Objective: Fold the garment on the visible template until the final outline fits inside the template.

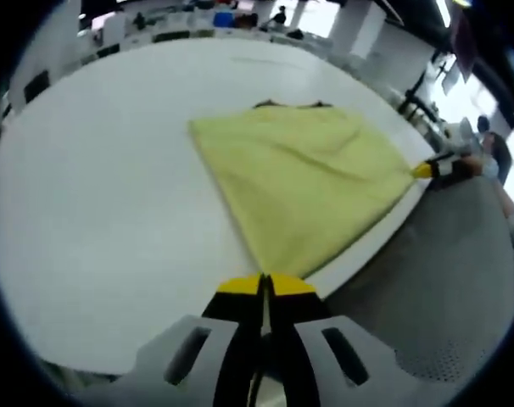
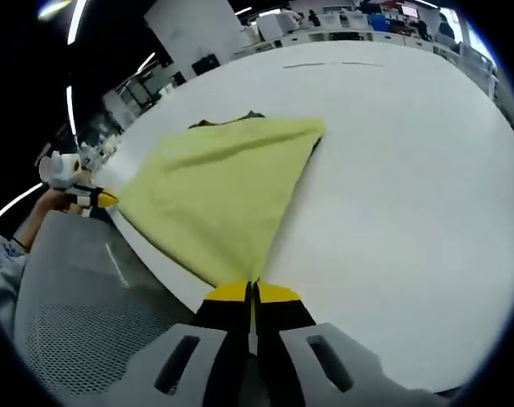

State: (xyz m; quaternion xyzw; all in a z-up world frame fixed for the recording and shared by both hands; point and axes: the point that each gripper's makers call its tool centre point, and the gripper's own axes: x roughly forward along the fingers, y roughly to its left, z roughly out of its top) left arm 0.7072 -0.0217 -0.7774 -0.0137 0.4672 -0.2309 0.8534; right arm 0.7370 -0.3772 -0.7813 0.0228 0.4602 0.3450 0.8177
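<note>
A yellow garment (image 1: 299, 178) lies on the white table (image 1: 104, 195), spread out from the near edge. My left gripper (image 1: 265, 284) is shut on one near corner of it at the table's edge. The right gripper (image 1: 428, 170) comes in from the right, pinching the other near corner. In the right gripper view the garment (image 2: 223, 178) fans away from my right gripper (image 2: 253, 292), shut on its corner, and the left gripper (image 2: 100, 199) holds the far corner at left. A dark strip (image 1: 291, 104) shows at the garment's far edge. A thin dark line (image 2: 333, 64) marks the table beyond.
A grey mesh chair seat (image 2: 70, 322) sits just off the table's near edge, below the held hem. A person's hand (image 2: 49, 199) is behind the left gripper. Desks and monitors (image 1: 198, 21) stand beyond the table's far side.
</note>
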